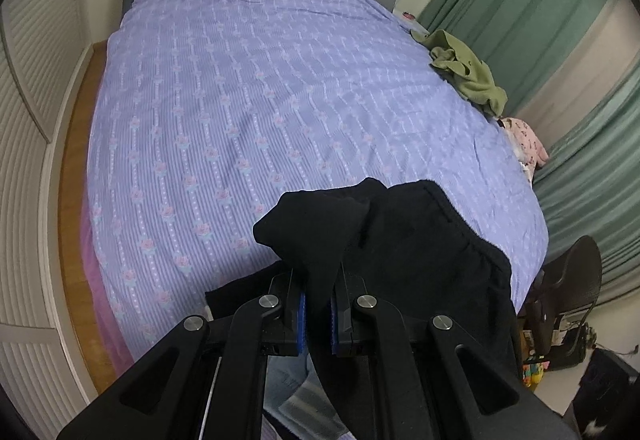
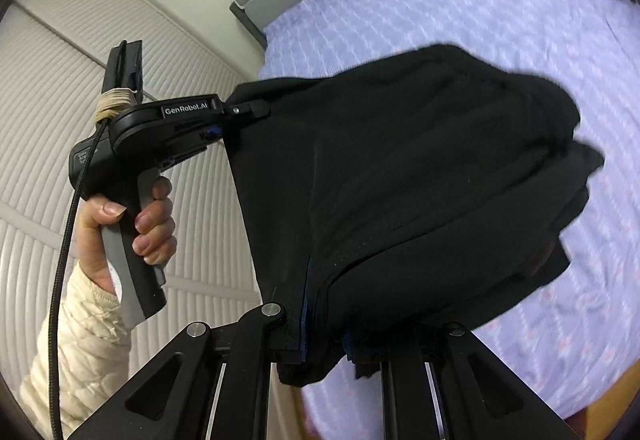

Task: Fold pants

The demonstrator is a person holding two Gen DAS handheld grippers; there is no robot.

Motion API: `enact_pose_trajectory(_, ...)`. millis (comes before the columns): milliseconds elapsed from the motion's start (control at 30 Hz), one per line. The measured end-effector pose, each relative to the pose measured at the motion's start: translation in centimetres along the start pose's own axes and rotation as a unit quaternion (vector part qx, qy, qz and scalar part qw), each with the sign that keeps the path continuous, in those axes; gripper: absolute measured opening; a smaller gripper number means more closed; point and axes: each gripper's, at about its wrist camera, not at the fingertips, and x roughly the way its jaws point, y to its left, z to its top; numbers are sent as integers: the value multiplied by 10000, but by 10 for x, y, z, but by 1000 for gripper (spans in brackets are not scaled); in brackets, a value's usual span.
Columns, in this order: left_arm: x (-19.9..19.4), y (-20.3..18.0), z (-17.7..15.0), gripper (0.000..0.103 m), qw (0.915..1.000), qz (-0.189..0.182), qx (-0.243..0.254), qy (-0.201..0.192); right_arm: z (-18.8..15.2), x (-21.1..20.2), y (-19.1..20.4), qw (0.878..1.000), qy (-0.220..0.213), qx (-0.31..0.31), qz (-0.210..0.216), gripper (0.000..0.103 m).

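where both tongs pinch, soft black pants point(image 2: 400, 176) hang bunched.

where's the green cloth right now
The green cloth lies crumpled on the right edge of the purple bedspread in the left wrist view, next to the green curtain, far from the black pants.

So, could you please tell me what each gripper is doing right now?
Left gripper: shut on the black pants.
Right gripper: shut on the black pants.
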Motion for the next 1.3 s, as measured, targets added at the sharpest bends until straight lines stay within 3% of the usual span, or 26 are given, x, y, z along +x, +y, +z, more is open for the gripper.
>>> enact_pose_trajectory(267,13,-1,-21,10,9999,2,77,107,-22,9,-15,9995,24,306,-71,17)
enact_pose_trajectory(467,15,5,-40,13,9997,168,17,150,-34,19,-24,9990,277,309,-194,18)
enact_pose_trajectory(600,20,13,-51,24,9984,473,-84,298,-35,22,-29,9985,320,368,-232,19)
enact_pose_trajectory(667,22,17,-55,41,9969,679,-175,346,-35,23,-30,9985,334,351,-235,19)
enact_pose_trajectory(733,19,19,-61,52,9925,1153,-269,304,-31,27,-30,9982,370,389,-250,22)
enact_pose_trajectory(800,9,19,-66,52,9866,1590,-342,99,-34,28,-31,9980,400,433,-231,24)
enact_pose_trajectory(867,-9,14,-71,53,9838,1733,-383,-254,-37,28,-29,9980,427,426,-191,28)
enact_pose_trajectory(1033,-37,-8,-86,57,9871,1381,-208,-783,-41,25,-24,9983,446,357,-142,34)
enact_pose_trajectory(1300,-25,-70,-107,57,9906,753,749,-858,-45,24,-23,9983,515,224,-123,34)
